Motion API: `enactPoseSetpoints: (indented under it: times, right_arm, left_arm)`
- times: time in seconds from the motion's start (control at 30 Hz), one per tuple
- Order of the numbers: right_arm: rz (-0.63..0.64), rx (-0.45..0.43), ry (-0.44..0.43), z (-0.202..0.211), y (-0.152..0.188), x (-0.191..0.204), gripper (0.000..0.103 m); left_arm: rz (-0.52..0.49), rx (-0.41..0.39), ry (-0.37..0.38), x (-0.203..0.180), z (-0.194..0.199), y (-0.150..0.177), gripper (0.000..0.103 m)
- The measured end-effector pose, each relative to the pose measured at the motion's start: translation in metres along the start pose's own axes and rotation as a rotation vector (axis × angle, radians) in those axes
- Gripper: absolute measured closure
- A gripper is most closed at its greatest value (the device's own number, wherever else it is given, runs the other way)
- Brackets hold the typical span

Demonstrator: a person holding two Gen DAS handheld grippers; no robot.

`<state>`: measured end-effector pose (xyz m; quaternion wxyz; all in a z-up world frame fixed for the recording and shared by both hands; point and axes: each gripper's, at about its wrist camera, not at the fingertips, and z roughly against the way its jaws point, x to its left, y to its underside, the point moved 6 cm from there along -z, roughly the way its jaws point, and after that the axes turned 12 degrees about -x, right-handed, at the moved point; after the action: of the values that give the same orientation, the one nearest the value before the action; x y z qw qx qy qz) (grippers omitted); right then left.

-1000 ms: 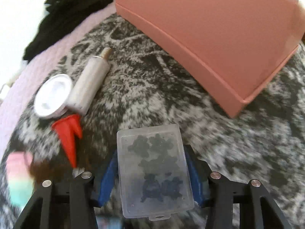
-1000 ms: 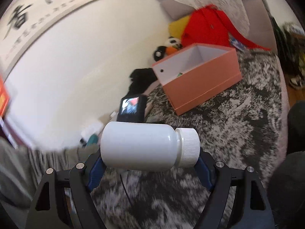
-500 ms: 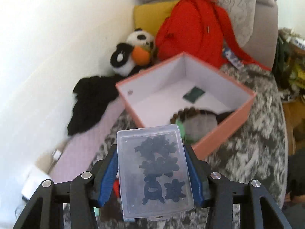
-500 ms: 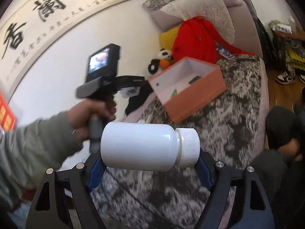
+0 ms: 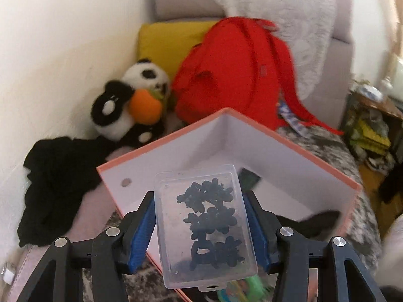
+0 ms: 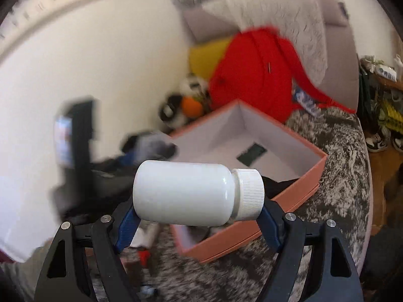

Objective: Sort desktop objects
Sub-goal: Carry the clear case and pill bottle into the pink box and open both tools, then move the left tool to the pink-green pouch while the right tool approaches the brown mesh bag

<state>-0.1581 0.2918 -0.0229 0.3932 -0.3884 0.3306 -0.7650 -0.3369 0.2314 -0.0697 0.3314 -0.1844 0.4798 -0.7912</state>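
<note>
Both grippers, loaded, close in on the pink box

The left gripper [image 5: 201, 226] clamps a clear case [image 5: 204, 226] of dark clips between its blue pads; half a second ago the box [image 5: 161, 156] lay well ahead, now its near wall sits just under the case and its white interior fills the view ahead; the panda [image 5: 133, 105] and red backpack [image 5: 234, 75] beyond have grown larger; the right gripper [image 6: 196, 214] grips a white bottle [image 6: 183, 193] sideways, cap to its right; the box [image 6: 289, 198], earlier far ahead, now lies just beyond the bottle; the left gripper appears blurred at its left.
</note>
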Motion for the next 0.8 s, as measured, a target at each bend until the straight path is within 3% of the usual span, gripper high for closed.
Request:
enactPoseSetpoints:
  times: [0.1, 0.17, 0.3, 0.43, 0.57, 0.7, 0.8]
  right_arm:
    - [0.013, 0.076, 0.048, -0.046, 0.005, -0.009, 0.018]
    - [-0.062, 0.093, 0.059, -0.059, 0.011, -0.019, 0.016]
    - [-0.167, 0.089, 0.035, -0.061, 0.023, -0.028, 0.016]
    - [-0.184, 0.014, -0.029, -0.023, 0.029, -0.017, 0.016]
    - [-0.1, 0.003, -0.127, 0.022, 0.048, 0.01, 0.015]
    - [0.027, 0.01, -0.176, 0.068, 0.07, 0.027, 0.015]
    - [0.08, 0.003, -0.226, 0.107, 0.08, 0.03, 0.015]
  left_arm:
    - [0.033, 0.094, -0.027, 0.014, -0.029, 0.012, 0.006]
    - [0.053, 0.141, -0.028, 0.023, -0.039, 0.018, 0.006]
    - [0.033, 0.116, -0.05, 0.027, -0.024, 0.026, 0.005]
    - [-0.005, 0.088, -0.075, 0.028, 0.001, 0.04, 0.005]
    - [-0.068, 0.082, -0.164, 0.04, 0.048, 0.072, 0.005]
    - [-0.127, 0.092, -0.32, 0.06, 0.091, 0.095, 0.005]
    - [-0.139, 0.15, -0.434, 0.07, 0.125, 0.106, 0.005]
